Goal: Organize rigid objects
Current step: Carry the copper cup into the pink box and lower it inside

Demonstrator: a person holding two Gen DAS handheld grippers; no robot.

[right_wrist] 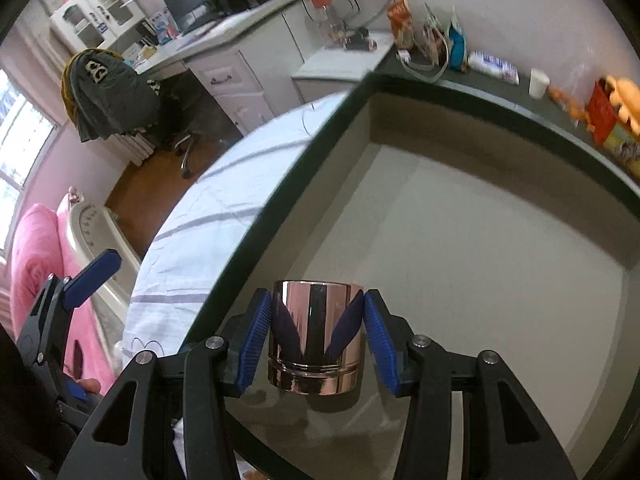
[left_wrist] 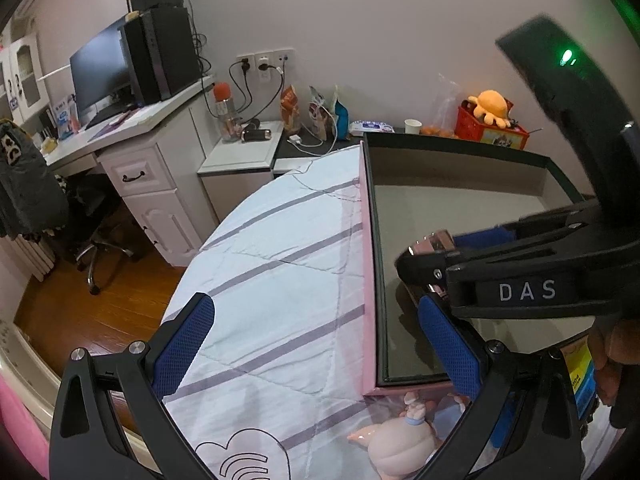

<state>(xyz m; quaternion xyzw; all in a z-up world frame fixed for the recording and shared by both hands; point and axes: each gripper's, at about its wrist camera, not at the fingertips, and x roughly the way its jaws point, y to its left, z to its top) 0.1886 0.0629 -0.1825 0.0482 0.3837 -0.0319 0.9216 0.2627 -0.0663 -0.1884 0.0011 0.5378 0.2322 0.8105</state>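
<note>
A large open box (left_wrist: 460, 152) with a dark rim, pink outer wall and grey floor lies on the bed; it also shows in the right wrist view (right_wrist: 460, 92). My right gripper (right_wrist: 316, 332) is shut on a shiny rose-gold metal cup (right_wrist: 316, 340) and holds it inside the box, near its floor. In the left wrist view the right gripper (left_wrist: 436, 276) shows over the box with the cup (left_wrist: 438, 242) between its blue pads. My left gripper (left_wrist: 316, 344) is open and empty, over the bedsheet beside the box. A pink baby doll (left_wrist: 400, 440) in clear wrapping lies below the box's near corner.
The bed has a white sheet (left_wrist: 280, 272) with grey stripes. A dark shelf (left_wrist: 400, 132) behind the box holds snack bags, a paper cup and a red box with an orange plush (left_wrist: 492, 108). A white desk (left_wrist: 132, 152) with monitor and an office chair stand at left.
</note>
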